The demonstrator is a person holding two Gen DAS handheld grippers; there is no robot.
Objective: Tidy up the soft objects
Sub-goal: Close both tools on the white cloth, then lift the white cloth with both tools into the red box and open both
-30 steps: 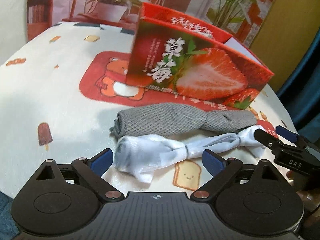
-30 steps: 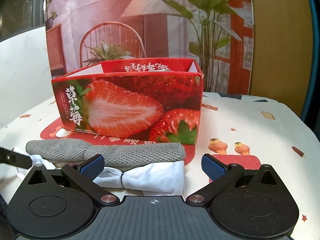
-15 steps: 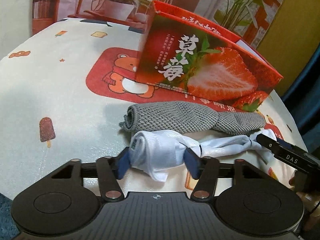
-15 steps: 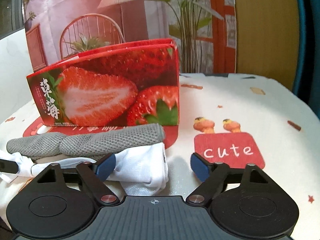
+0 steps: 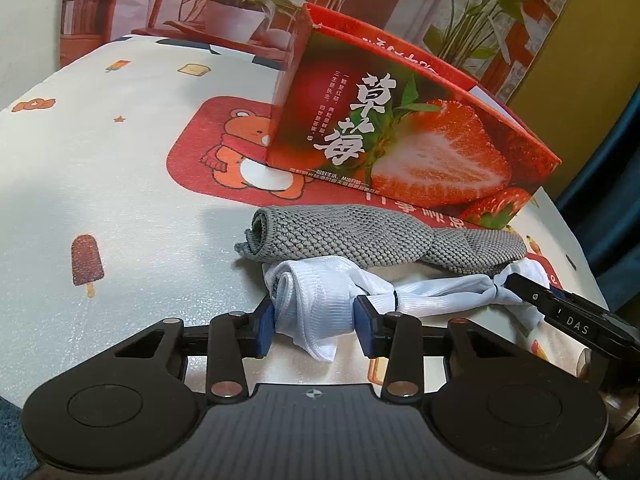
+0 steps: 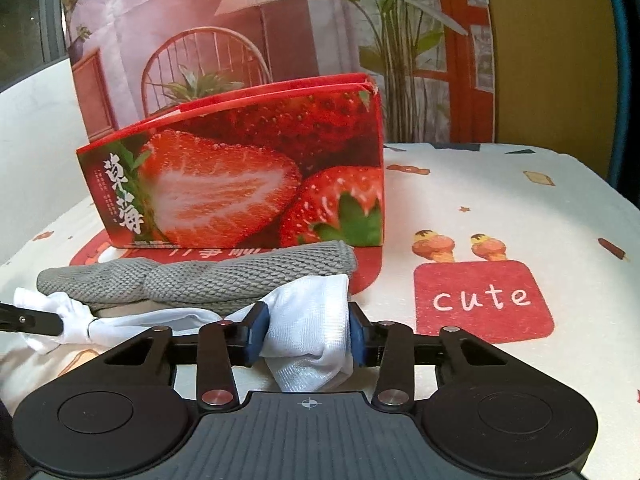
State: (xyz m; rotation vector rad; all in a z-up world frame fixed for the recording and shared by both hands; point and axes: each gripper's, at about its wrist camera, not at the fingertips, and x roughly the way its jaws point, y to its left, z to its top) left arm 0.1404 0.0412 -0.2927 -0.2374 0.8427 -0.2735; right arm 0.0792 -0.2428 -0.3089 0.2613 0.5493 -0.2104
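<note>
The left gripper (image 5: pixel 315 322) has its blue pads pressed against one bunched end of a white cloth (image 5: pixel 320 300), and its jaws are closing on that bundle, which fills the gap between them and spills a little below the pads toward the camera. From that pinch the white cloth runs off to the gripper's right as a thin twisted strand, cinched near its middle, toward the tip of the right gripper (image 5: pixel 516 286), which shows in the left wrist view as a black finger at the cloth's far end. In the right wrist view the right gripper (image 6: pixel 306 326) likewise has its two pads squeezed on the opposite bunched end of the white cloth (image 6: pixel 308 320), its jaws closing with the fabric bulging between and beneath them; the strand leads away to this gripper's left, where a black finger of the left gripper (image 6: pixel 32 322) meets the other knotted end. Just ahead of both grippers, touching the white cloth along its far side, lies a grey knitted cloth (image 5: pixel 360 236), rolled lengthwise and pinched narrow near the middle. Beyond the grey cloth, directly ahead of both claws, stands a red strawberry box (image 6: pixel 248 176), open at the top, resting partly on a red bear patch of the printed tablecloth (image 5: pixel 100 168). To the right of the right gripper the tablecloth carries a red square reading "cute" (image 6: pixel 482 300). Behind the table hangs a backdrop (image 6: pixel 280 20) picturing a chair and potted plants.
</note>
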